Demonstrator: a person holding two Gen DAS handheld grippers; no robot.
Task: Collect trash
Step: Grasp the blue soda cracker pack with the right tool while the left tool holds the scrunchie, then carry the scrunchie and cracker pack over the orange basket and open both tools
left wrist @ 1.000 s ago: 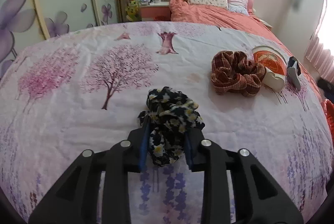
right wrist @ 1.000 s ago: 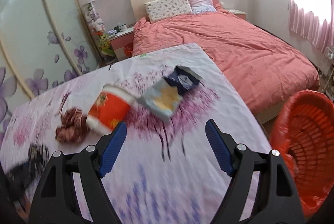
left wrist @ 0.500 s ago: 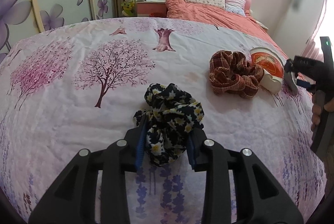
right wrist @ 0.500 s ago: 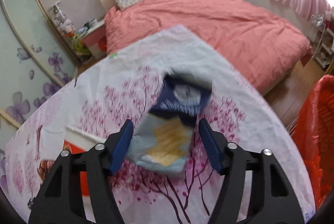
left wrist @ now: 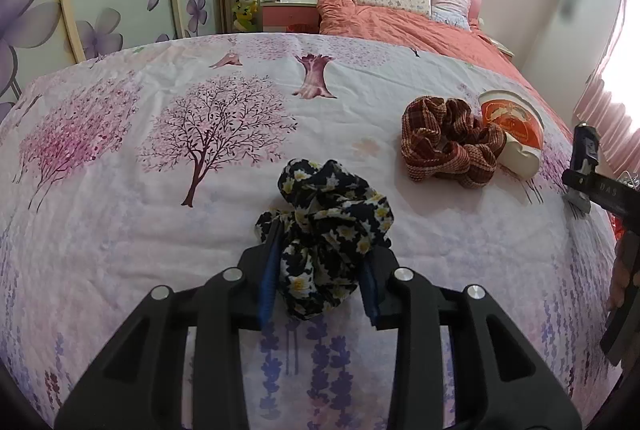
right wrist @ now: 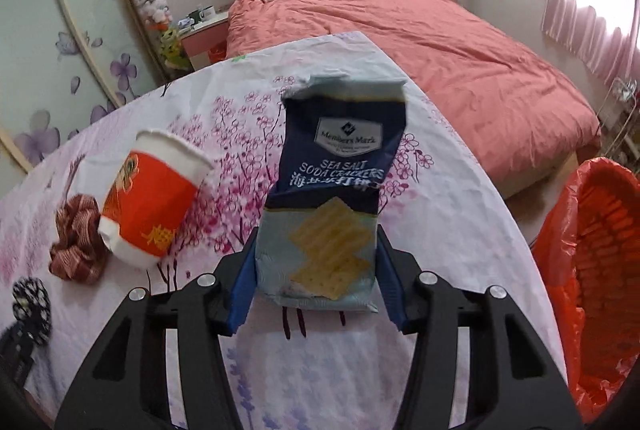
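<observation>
My left wrist camera looks steeply down along its fingers, close over the sheet (left wrist: 120,230), the bed (left wrist: 420,25) at upper right. My right camera, equally close, faces the same bed (right wrist: 440,29). Both show the cup (left wrist: 516,125) (right wrist: 152,205).

The cracker packet (right wrist: 325,213) is glossy, crinkled plastic film, and the orange-and-white cup (right wrist: 148,205) beside it looks like smooth paper with a torn rim. Both scrunchies, the dark floral one (left wrist: 326,234) and the brown plaid one (left wrist: 448,141), are soft gathered cloth lying on a matt printed cotton sheet (left wrist: 120,189). At the far right, the basket (right wrist: 600,270) is shiny orange plastic mesh lined with thin glossy film.
</observation>
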